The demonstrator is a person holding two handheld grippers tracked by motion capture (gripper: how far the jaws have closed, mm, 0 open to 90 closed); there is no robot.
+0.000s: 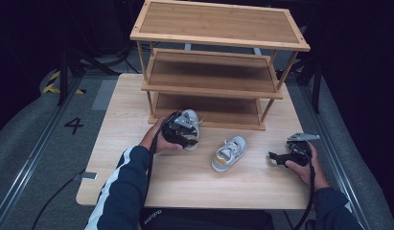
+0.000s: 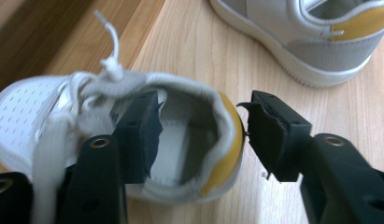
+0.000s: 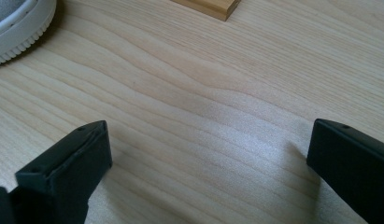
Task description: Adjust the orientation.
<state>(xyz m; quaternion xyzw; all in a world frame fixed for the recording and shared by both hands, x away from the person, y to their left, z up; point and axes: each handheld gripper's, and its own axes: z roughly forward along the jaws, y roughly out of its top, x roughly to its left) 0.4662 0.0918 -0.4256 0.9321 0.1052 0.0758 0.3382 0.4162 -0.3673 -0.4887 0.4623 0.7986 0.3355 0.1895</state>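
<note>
White-and-grey child's sneaker (image 2: 110, 135) looks light, soft-collared; grip its yellow-trimmed heel (image 2: 224, 154). Left gripper (image 2: 199, 135) straddles that heel, jaws parted, pads off; right gripper (image 3: 203, 154) wide, empty.

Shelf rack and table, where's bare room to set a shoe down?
All three tiers of the rack look bare. The table is free along its near edge and at its far left corner. It is crowded mid-table: the left claw straddles one shoe, with the second shoe and the right claw beside it.
</note>
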